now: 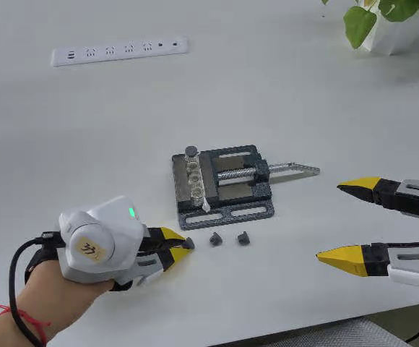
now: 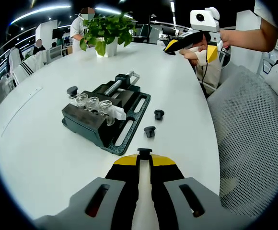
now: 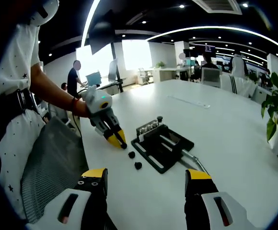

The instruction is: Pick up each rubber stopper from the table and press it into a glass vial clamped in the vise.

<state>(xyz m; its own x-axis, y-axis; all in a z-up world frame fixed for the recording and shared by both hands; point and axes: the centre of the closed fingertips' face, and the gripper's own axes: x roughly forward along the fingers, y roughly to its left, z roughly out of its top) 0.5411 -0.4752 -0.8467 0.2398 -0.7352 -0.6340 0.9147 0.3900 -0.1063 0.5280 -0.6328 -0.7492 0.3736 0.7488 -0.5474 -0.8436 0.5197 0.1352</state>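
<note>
- Our left tongs [image 1: 180, 244] are clenched on one rubber stopper [image 2: 144, 152], pinched right at the tips. We can't tell whether it's off the table yet.
- The stopper looks small, light and squishy. We'd guess it's grippy rather than slick, so a side pinch on the wide head should work, with the narrow plug end left free to go into the glass. Squeeze too hard and it could pop out sideways.
- Just ahead of the left tongs' tips sit two loose stoppers. The nearer stopper [image 1: 215, 238] and the farther stopper [image 1: 243, 237] are apart from each other, between our two tongs.
- Beyond those is the vise [image 1: 227, 211], also between the tongs and closer to the left pair. It looks like heavy metal, so we don't expect it to shift when we push down.
- Clamped in it is a row of glass vials [image 1: 193, 177]. The capped vial [image 1: 191, 152] at the far end has its stopper in, and the other three look open.
- Glass is stiff and fragile, so we'd press straight down and gently, with no sideways levering.
- Our right tongs [image 1: 330, 220] are released, jaws wide apart and holding nothing, well off to the right of the vise.
</note>
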